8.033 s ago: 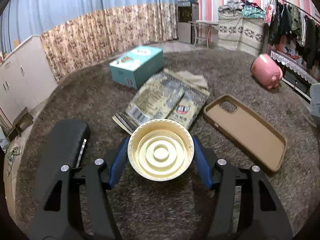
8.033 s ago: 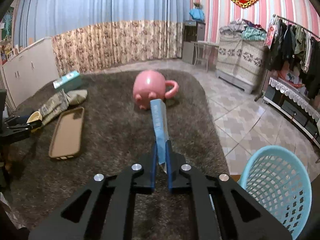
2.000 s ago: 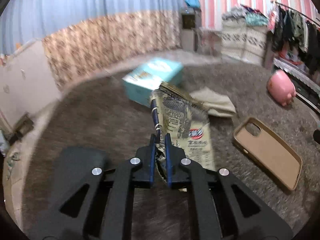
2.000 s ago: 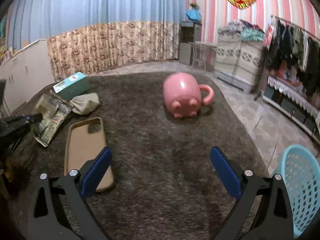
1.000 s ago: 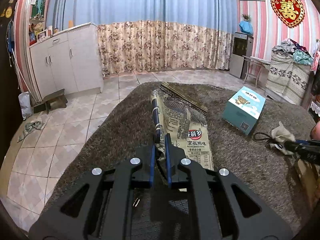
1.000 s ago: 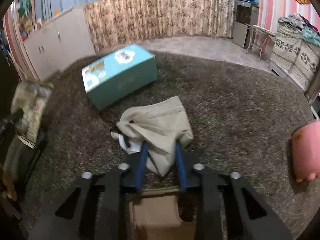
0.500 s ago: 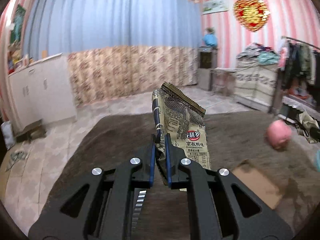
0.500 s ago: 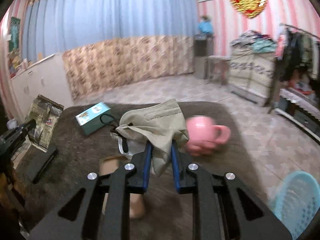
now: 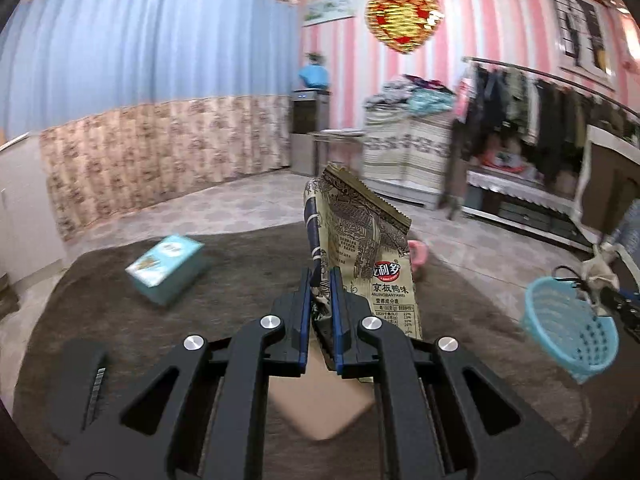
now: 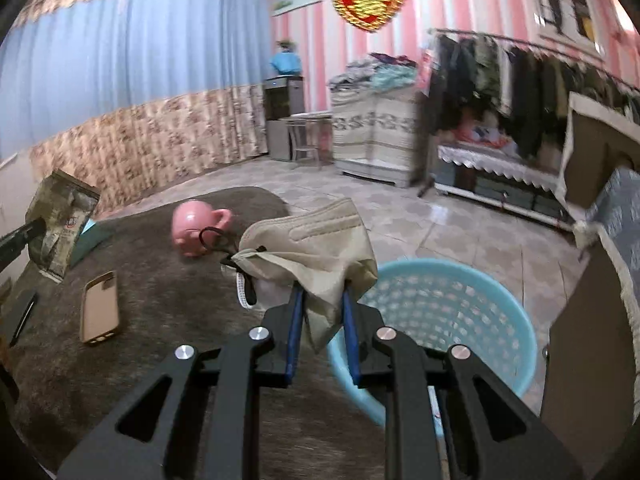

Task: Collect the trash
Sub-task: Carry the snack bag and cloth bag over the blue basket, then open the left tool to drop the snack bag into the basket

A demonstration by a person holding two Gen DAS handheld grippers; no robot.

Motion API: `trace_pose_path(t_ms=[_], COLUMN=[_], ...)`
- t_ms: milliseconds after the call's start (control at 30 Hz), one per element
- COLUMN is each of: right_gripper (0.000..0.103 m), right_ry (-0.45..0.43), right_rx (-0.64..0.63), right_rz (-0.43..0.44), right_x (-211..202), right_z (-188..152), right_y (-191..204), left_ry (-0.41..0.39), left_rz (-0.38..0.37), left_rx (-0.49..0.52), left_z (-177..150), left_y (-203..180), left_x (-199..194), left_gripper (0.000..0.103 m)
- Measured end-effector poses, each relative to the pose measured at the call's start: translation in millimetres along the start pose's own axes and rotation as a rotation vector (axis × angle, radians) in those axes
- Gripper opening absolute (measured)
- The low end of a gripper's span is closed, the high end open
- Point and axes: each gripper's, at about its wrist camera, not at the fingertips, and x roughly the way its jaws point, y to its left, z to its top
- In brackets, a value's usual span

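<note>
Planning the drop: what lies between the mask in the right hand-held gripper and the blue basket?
Nothing: in the right wrist view the mask hangs beside the basket rim, only bare floor showing past it.

Count from my two cameras:
- one snack bag (image 9: 360, 248), centre frame, left view
- one beige face mask (image 10: 316, 248), centre, right view
- one blue basket (image 10: 440, 312), lower right
- one pink mug (image 10: 196, 228), left of centre
- one phone case (image 10: 99, 307), lower left
- one teal box (image 9: 166, 268), left view, left of centre
- one brown rug (image 10: 120, 360)
</note>
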Motion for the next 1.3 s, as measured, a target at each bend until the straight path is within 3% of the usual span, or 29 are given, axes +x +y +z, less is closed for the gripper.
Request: trace_pose_path(t_ms=[167,600,967,1067,1233,1300], right_gripper=[0.019,0.019,0.019,0.019,0.019,0.019], right_ry=[0.008,0.01,0.039,0.04,0.053,0.06], right_rx=[0.065,0.206,0.329,0.357,0.357,0.355], right_rz=[-0.03,-0.166,-0.244,-0.247,-0.236,-0.231], right_x=[8,25,36,33,37,40], right_z=[1,-1,-13,-21,-21,-20], right_y=[-38,-114,-156,-166,-171,-171], left_ry=[0.003,0.097,0.162,0.17,0.157,0.149], left_rz=[-0.074,-0.301,-0.437,-0.454,-0.431,-0.406], left_rx=[0.031,0.058,0.185,0.201,0.232,0.233], left_z=[2,-6,-31,-34,-38,-37], left_y=[-49,-154,-259,-280,-295,-291], left_x=[6,48,80,91,97,97], left_gripper=[0.008,0.008,0.008,0.016,0.06,0.067])
